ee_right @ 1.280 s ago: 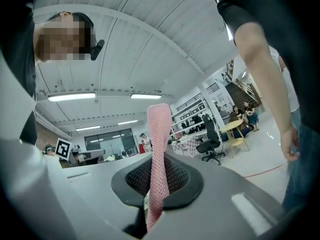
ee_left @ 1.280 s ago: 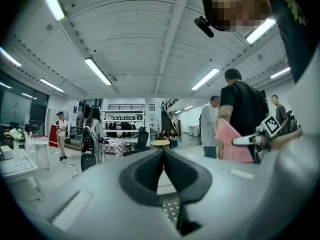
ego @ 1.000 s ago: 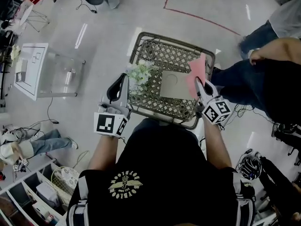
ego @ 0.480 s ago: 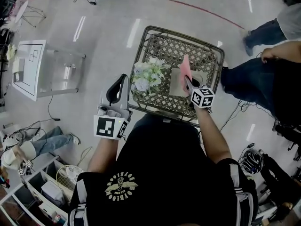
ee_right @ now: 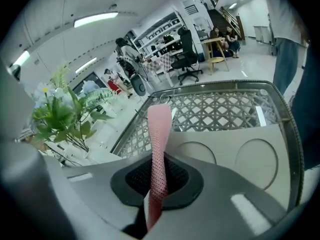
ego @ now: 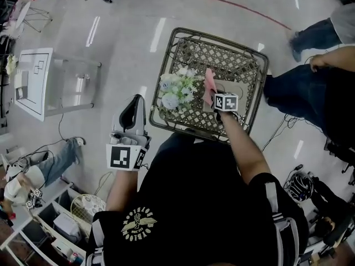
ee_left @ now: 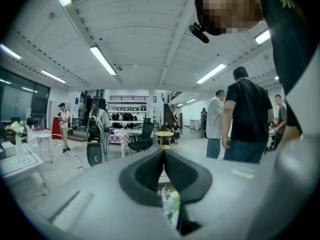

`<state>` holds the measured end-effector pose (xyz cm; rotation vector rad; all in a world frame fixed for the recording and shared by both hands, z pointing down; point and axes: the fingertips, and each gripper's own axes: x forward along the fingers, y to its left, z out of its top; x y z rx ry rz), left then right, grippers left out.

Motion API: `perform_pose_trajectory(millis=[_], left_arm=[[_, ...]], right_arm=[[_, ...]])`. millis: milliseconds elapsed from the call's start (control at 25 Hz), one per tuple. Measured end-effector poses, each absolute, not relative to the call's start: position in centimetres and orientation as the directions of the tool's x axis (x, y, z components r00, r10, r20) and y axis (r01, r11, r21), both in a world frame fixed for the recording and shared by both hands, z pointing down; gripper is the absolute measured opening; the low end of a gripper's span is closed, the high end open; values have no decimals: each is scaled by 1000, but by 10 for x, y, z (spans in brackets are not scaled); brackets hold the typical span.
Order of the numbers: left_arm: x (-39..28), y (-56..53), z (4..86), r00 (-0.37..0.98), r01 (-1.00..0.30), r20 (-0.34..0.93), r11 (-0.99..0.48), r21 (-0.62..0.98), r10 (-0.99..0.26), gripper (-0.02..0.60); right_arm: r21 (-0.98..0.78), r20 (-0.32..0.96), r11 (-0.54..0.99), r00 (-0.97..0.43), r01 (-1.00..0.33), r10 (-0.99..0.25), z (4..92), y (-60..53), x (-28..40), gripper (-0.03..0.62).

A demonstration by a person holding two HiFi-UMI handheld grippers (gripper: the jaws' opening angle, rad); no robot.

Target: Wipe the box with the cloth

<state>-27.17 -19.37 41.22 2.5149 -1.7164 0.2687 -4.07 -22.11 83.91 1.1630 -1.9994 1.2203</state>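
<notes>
A flat grey cardboard box lies on a metal lattice table; in the right gripper view the box fills the ground just past the jaws. My right gripper hangs over the box's left part, shut on a pink cloth that stands up from the jaws. In the right gripper view the cloth is pinched between the pads as a narrow strip. My left gripper stays off the table's left edge, shut, with nothing between its jaws.
A bunch of white flowers with green leaves stands on the table's left side, next to the cloth. A person in dark clothes stands to the right of the table. A white side table is at far left. Cables lie on the floor.
My right gripper has carried the pink cloth leftward from the table's right edge to above the box. The left gripper has drawn slightly back from the table.
</notes>
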Motion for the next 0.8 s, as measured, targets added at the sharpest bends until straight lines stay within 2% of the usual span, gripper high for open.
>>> perform_pose_trajectory(millis=[240,800], left_arm=[[-263,-192,416,349,-933,203,-360,-23,-915,0],[-182,-184,411,418,-903,193,-429,-17,-888,0]], right_arm=[[-372,828,154,-402,-916,-391,851,-218,2,17],[-256,873,46,-251,-966,-418,857,-191,146,17]])
